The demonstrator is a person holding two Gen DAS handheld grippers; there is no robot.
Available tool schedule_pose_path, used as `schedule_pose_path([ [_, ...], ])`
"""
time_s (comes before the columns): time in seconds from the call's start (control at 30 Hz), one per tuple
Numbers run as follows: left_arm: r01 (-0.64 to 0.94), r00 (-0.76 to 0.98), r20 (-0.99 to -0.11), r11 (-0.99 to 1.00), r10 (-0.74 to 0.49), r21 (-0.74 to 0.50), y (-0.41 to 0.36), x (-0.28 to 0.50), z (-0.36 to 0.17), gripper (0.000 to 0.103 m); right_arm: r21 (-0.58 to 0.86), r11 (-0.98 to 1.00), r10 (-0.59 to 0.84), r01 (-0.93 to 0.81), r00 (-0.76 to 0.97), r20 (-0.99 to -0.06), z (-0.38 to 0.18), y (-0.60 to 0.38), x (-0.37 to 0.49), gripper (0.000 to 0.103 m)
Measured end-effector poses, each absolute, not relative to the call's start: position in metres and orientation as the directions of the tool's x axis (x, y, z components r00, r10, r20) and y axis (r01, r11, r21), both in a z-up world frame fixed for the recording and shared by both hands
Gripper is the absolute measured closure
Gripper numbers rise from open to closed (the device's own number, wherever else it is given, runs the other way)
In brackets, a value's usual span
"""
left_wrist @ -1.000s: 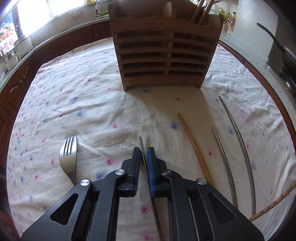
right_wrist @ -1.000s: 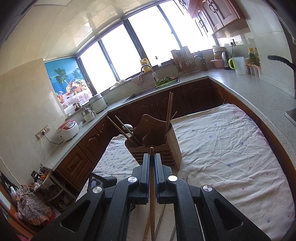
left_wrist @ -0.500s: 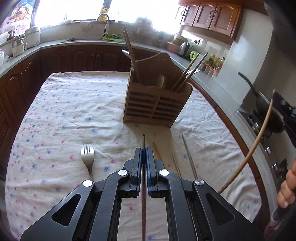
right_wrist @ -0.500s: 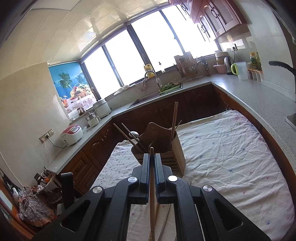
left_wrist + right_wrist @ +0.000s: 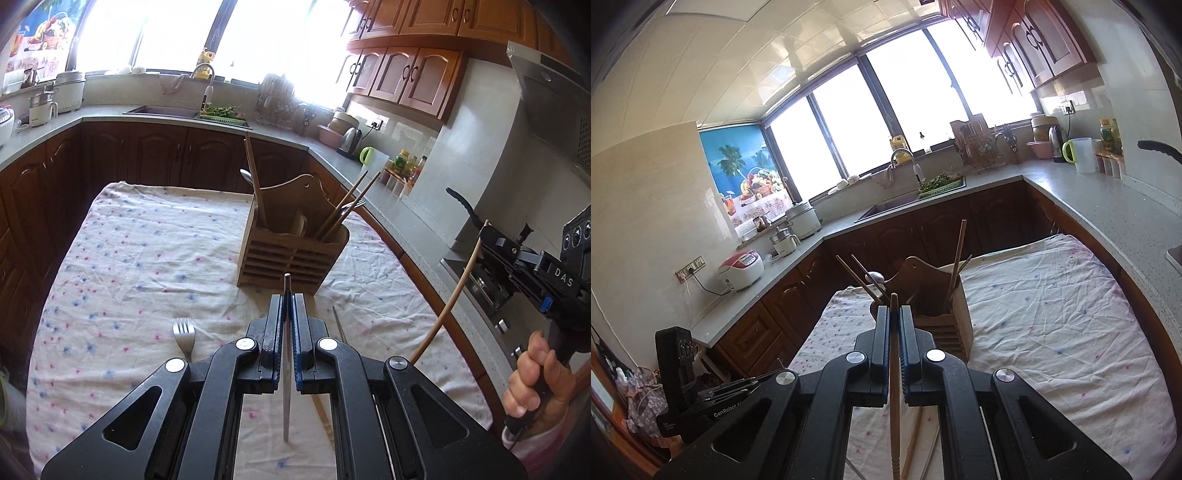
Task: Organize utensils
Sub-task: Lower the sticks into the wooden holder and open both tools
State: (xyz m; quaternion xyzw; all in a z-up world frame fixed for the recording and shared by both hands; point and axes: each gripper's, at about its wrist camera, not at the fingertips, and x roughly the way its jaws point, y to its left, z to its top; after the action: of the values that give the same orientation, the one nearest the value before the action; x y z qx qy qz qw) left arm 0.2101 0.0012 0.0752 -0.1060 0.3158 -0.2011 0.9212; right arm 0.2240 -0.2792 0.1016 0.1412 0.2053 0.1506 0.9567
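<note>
The left gripper (image 5: 287,314), clamped on a metal chopstick (image 5: 286,369), has risen off the cloth since a second ago, as the right gripper (image 5: 894,325) pinches a wooden chopstick (image 5: 894,387), so both now face the wooden holder (image 5: 291,254) ahead for insertion.

A table covered by a wrinkled white cloth (image 5: 147,258) printed with small pink and blue flowers. Toward the far side of the cloth stands a slatted wooden utensil holder (image 5: 291,258). On the near left, well apart from it, a metal fork (image 5: 184,334) lies with its tines pointing away. To the right of the fork lie a thin metal chopstick (image 5: 339,328) and a wooden chopstick (image 5: 323,413), both partly hidden.
</note>
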Motion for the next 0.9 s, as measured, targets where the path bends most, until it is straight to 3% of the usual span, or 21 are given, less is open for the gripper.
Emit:
schedule_pose_path([
  [0.6, 0.311, 0.771, -0.465, 0.895, -0.435, -0.321, 0.004, 0.227, 0.107, 0.099, 0.338, 0.918, 0.325, -0.206, 0.88, -0.346, 0.1, -0.284, 0.25, 0.098],
  [0.9, 0.324, 0.827, -0.373, 0.899, -0.42, -0.295, 0.001, 0.255, 0.147, 0.099, 0.327, 0.925, 0.287, -0.193, 0.919, -0.269, 0.128, -0.289, 0.284, 0.098],
])
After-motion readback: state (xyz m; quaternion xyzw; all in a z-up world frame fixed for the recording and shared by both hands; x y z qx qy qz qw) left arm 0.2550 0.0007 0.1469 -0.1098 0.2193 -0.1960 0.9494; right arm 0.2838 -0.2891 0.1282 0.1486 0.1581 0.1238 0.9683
